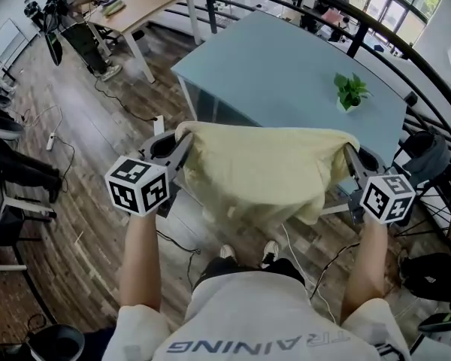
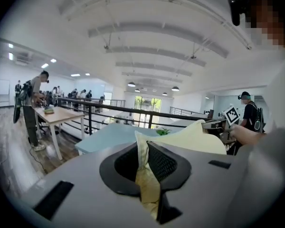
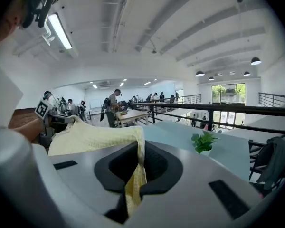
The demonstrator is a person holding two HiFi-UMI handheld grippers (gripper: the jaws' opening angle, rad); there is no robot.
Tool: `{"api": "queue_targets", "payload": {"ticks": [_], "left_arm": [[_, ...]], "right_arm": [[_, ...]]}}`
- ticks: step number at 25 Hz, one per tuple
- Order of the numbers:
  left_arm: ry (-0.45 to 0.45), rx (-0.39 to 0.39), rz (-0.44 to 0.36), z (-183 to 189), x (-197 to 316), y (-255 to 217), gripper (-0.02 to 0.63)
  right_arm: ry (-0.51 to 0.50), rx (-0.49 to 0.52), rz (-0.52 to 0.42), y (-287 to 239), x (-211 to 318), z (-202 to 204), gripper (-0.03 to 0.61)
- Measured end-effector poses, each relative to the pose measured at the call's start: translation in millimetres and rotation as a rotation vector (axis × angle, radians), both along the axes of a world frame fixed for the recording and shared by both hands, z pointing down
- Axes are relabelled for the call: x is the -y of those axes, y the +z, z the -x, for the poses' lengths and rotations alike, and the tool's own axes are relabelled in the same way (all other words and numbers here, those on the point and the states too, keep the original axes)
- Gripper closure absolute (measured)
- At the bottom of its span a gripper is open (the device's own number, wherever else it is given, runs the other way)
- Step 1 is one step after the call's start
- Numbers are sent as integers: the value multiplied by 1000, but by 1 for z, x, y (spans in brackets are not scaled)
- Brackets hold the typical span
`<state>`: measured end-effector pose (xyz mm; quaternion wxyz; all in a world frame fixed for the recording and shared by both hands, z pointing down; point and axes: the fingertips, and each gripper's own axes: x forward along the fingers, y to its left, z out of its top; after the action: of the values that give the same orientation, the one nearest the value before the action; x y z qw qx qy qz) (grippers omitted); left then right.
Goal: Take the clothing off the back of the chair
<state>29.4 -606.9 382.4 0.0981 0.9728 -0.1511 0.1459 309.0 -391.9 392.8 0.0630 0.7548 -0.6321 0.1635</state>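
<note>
A pale yellow garment (image 1: 263, 168) hangs stretched between my two grippers, in front of the person's body and above their shoes. My left gripper (image 1: 182, 138) is shut on its left top corner, and the cloth (image 2: 147, 184) is pinched between the dark pads. At the other top corner my right gripper (image 1: 349, 150) is shut on the cloth (image 3: 133, 184) as well. The fabric sags in the middle and drapes down. A white frame piece (image 1: 332, 207) shows under its right side. The chair itself is hidden behind the garment.
A light blue table (image 1: 286, 74) with a small potted plant (image 1: 350, 91) stands just beyond the garment. A wooden table (image 1: 146, 2) with people at it is at the back left. Cables lie on the wood floor; dark bags (image 1: 428, 156) sit at right by a black railing.
</note>
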Motion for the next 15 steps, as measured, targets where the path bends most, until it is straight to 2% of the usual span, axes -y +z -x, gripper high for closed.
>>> {"api": "queue_targets", "payload": {"ticks": [4, 7, 10, 15], "left_arm": [[-77, -119, -55, 21, -13, -25, 552], [-112, -155, -91, 32, -25, -35, 554], [-155, -183, -124, 43, -42, -42, 555], [-252, -214, -167, 66, -83, -58, 557]], "right_arm": [[76, -23, -92, -23, -17, 11, 548], [98, -35, -153, -38, -27, 18, 548], [79, -32, -202, -46, -35, 24, 548], [-11, 18, -290, -58, -56, 34, 548]]}}
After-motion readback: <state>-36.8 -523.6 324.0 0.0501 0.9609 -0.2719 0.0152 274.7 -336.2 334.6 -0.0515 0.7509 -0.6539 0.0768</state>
